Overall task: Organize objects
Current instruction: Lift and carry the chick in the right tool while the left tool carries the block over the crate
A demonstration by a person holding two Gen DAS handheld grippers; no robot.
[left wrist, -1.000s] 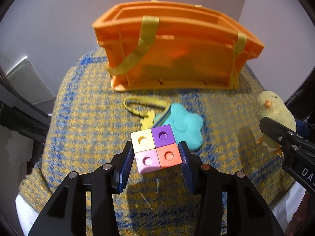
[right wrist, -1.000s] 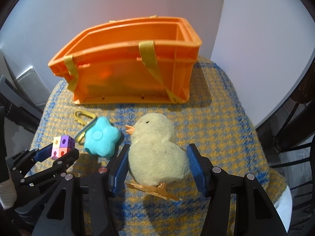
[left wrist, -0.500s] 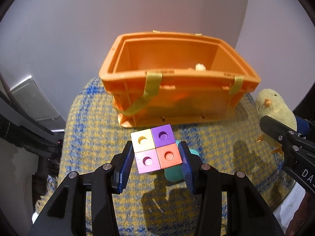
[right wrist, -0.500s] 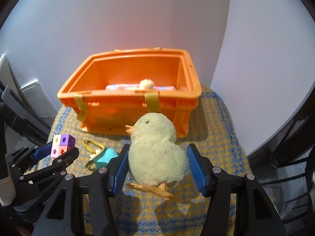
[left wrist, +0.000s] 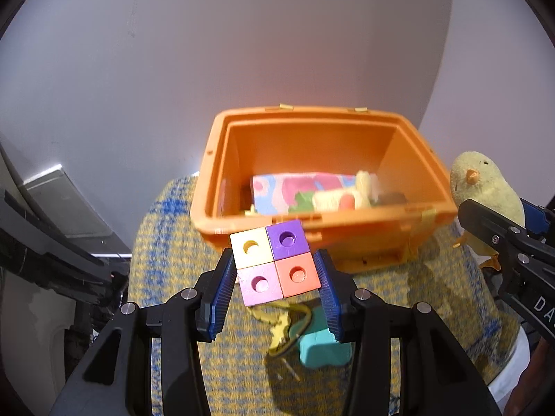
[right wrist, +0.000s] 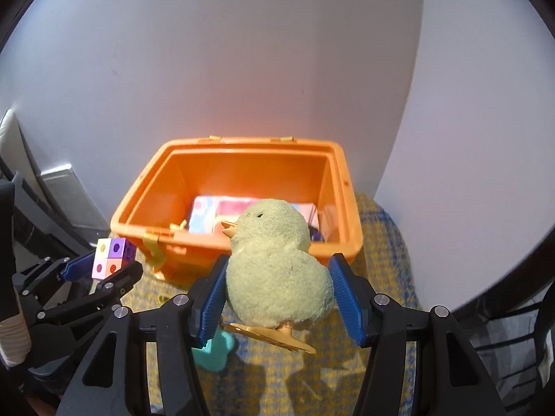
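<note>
Orange plastic, the open bin [left wrist: 347, 239] sits on your yellow-and-blue woven cloth [left wrist: 166, 242] with toys already inside. Your right gripper [right wrist: 279, 298] pinches the plush chick [right wrist: 277, 267] near the bin's front rim. Your left gripper [left wrist: 275, 286] clamps the four-colour cube block [left wrist: 274, 260], above the teal star toy [left wrist: 324, 350] lying on the cloth.

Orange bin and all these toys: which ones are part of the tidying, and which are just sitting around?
Part of the job:
- orange bin, already holding a few items
- block cube, held in the left gripper
- plush chick, held in the right gripper
- teal star toy, on the cloth

Just there:
- checked cloth
- white wall
</note>
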